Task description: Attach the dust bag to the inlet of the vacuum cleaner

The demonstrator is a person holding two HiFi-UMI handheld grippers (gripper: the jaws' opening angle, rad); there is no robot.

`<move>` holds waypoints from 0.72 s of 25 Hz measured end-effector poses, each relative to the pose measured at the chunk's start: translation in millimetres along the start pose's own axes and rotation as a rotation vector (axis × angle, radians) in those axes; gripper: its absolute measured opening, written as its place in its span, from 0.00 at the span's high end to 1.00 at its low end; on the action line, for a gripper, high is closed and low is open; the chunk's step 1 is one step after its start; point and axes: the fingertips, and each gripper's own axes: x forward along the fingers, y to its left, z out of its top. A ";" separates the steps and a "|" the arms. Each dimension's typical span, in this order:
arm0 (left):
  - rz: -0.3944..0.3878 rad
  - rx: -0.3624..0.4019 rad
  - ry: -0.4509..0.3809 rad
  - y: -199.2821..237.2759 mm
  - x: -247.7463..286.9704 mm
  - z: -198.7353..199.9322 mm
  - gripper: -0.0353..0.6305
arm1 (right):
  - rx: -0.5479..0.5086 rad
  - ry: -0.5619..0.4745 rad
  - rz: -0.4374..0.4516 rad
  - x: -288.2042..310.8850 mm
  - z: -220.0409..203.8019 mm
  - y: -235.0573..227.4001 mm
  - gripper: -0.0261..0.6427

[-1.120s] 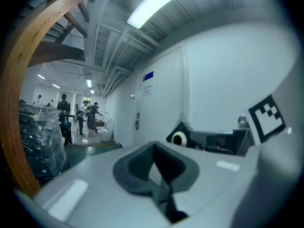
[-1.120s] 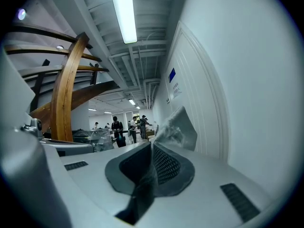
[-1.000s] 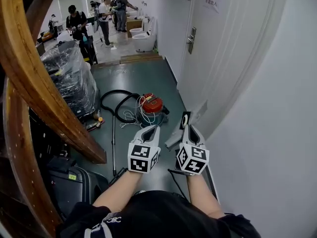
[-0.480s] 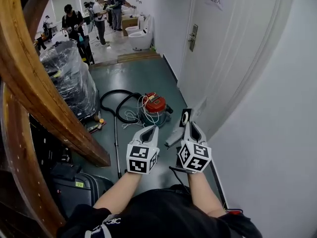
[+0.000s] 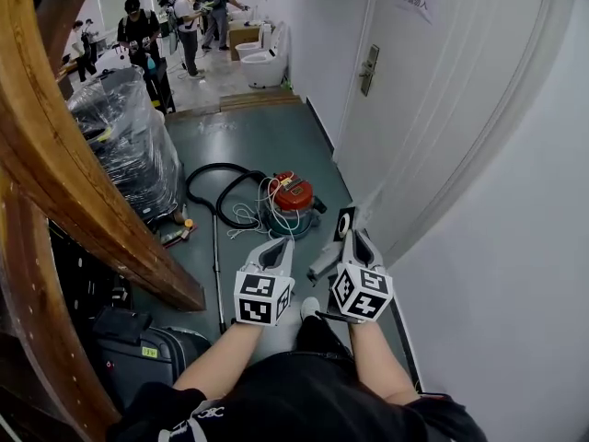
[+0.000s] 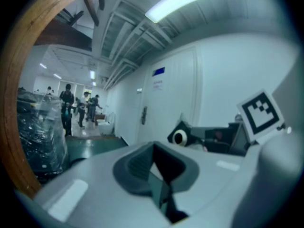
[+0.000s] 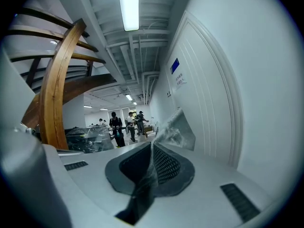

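Pinching a thin edge of the dust bag point(image 5: 324, 258), the right gripper point(image 5: 355, 239) holds it at lower centre, below the red vacuum cleaner point(image 5: 293, 196); the left gripper point(image 5: 276, 249) alongside has fingers pressed together, empty.

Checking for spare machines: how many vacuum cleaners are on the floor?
1. The red vacuum sits mid-floor, its black hose looped to its left. More could hide behind the wrapped stack.

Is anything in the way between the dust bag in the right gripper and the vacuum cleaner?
Nothing visible. Only bare floor separates the dust bag, pinched in the right gripper, from the vacuum cleaner ahead; its hose and white cord lie to its left.
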 end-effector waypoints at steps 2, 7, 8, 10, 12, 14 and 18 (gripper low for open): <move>0.007 -0.004 0.005 10.2 10.7 -1.9 0.95 | 0.005 0.006 -0.002 15.4 -1.8 -0.9 0.94; 0.021 -0.026 0.004 35.4 46.1 6.6 0.95 | -0.016 0.031 0.003 59.1 3.6 -7.8 0.94; 0.021 -0.028 0.004 38.7 53.5 9.0 0.95 | -0.020 0.034 0.001 67.3 6.0 -10.1 0.94; 0.019 -0.029 0.006 44.8 69.1 13.8 0.95 | -0.024 0.034 -0.002 83.1 11.3 -14.0 0.94; 0.019 -0.034 0.009 50.3 84.4 18.4 0.95 | -0.026 0.034 -0.002 97.6 16.4 -17.7 0.94; 0.021 -0.039 0.017 55.6 98.6 21.0 0.95 | -0.026 0.037 -0.003 111.2 19.5 -22.5 0.94; 0.024 -0.042 0.036 65.4 129.1 25.0 0.95 | -0.011 0.046 -0.011 140.6 23.7 -36.8 0.94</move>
